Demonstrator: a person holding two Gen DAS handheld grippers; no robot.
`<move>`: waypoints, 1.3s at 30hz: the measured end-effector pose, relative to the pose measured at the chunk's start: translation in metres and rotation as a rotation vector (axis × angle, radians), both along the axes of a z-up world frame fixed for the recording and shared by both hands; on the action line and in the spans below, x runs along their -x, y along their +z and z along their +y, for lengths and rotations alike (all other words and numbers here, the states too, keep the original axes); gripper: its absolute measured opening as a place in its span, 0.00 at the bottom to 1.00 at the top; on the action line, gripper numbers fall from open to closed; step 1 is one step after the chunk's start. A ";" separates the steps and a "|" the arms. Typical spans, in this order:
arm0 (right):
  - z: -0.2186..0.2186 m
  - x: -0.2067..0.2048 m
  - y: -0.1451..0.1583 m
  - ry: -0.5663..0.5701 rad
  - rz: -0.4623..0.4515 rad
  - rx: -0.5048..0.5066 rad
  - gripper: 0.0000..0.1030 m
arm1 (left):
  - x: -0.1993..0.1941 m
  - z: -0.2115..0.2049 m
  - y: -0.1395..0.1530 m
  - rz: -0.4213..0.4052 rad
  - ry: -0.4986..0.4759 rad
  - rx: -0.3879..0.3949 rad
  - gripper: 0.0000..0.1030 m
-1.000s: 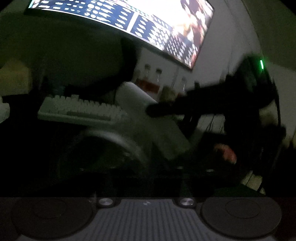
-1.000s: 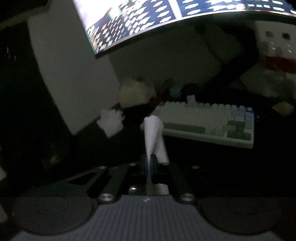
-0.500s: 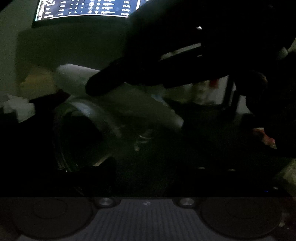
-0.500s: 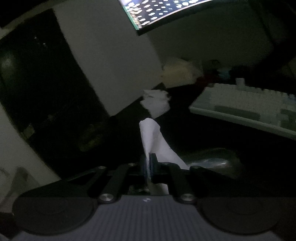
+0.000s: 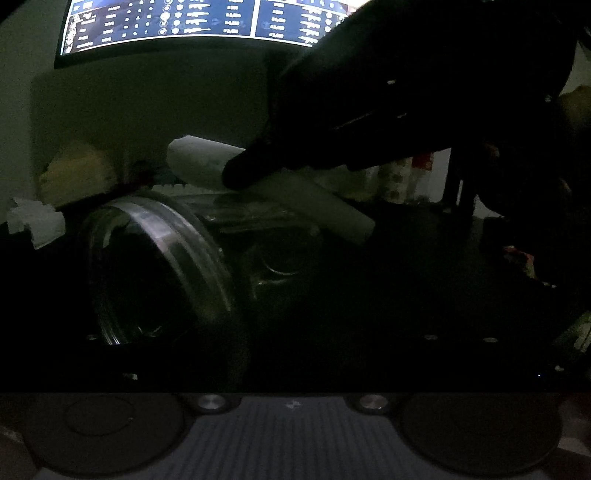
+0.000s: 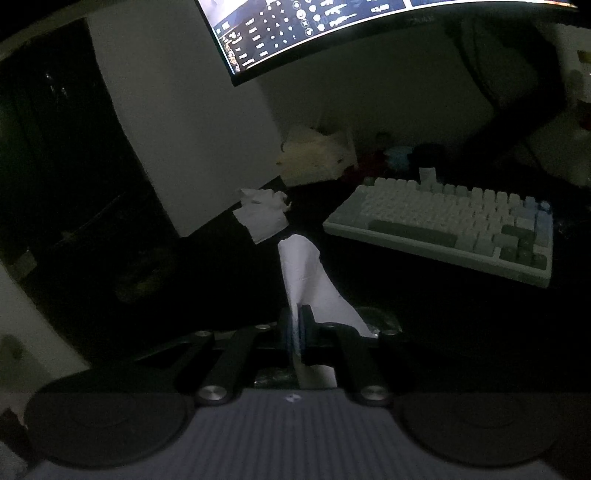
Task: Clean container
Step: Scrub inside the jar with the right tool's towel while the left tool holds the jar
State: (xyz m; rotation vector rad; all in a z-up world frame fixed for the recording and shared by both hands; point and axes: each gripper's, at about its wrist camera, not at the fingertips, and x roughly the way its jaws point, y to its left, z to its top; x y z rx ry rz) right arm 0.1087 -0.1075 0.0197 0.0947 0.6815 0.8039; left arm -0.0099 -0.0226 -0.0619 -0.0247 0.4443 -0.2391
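Observation:
The scene is very dark. A clear round container (image 5: 159,266) lies on its side low in the left wrist view, mouth facing left. It stays between my left gripper's (image 5: 258,343) widely spread fingers, which are nearly lost in shadow. My right gripper (image 6: 295,328) is shut on a folded white tissue (image 6: 306,273). Seen from the left wrist, the right gripper (image 5: 240,173) is a black shape above the container. There the tissue (image 5: 288,188) rests along the container's upper side.
A lit curved monitor (image 6: 332,29) hangs above. A white keyboard (image 6: 443,229) sits to the right, a crumpled tissue (image 6: 264,214) and a pale bag (image 6: 317,158) behind. A tall white box (image 6: 184,129) stands at left.
The right gripper with the tissue has come in over the container and now lies along its side. Both cameras have swung, so the keyboard has left the left wrist view.

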 end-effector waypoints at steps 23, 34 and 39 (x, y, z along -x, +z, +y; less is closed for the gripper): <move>0.019 0.008 0.007 0.006 -0.021 0.057 0.06 | -0.015 0.040 0.009 0.010 -0.079 0.139 0.79; 0.028 -0.006 0.007 -0.097 -0.093 0.232 0.07 | -0.014 0.036 0.006 0.017 -0.075 0.127 0.79; 0.040 0.016 0.010 0.091 -0.050 0.108 0.07 | -0.007 0.035 0.004 0.014 -0.060 0.121 0.79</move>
